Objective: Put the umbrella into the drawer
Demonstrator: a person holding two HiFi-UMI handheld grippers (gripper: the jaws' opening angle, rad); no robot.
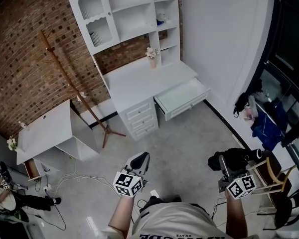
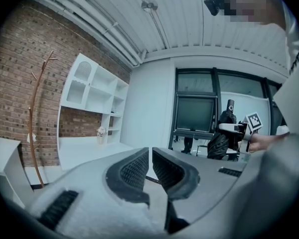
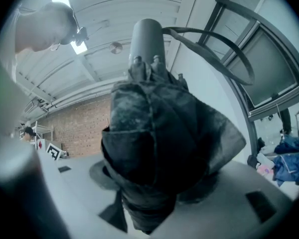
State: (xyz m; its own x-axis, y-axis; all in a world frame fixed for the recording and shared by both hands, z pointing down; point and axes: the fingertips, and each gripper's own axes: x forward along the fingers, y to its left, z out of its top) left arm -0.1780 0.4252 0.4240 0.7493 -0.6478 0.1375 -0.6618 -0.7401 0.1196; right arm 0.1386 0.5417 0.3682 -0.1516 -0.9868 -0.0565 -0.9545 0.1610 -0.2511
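the folded black fabric umbrella [image 1: 233, 159] is off the ground and clamped in the right gripper [image 1: 227, 167], well short of the white wooden desk [image 1: 148, 77], with a stretch of bare grey floor [image 1: 184, 138] between it and the desk front. in the right gripper view the umbrella [image 3: 159, 148] fills the space between the jaws, its gathered cloth bunched over them and its grey handle end and wrist loop pointing away from the camera. so the jaws are closed on the umbrella's body and the hold looks firm.

the left gripper [image 1: 139, 161] hangs in front of the desk too, to the left of the umbrella. its jaws [image 2: 150, 157] stand almost together with only a thin slit between the ribbed pads and nothing in it, so that tool carries nothing.

the open white drawer [image 1: 182, 96] is the one pulled out from under the desk top on the desk's right side. what shows of its inside looks bare and wide enough for the umbrella.

by my reading the pick-up is done and the drawer needs no opening. what is left is the carry across to the desk, lowering the umbrella lengthwise into the drawer and letting go. nothing lies in the drawer yet.
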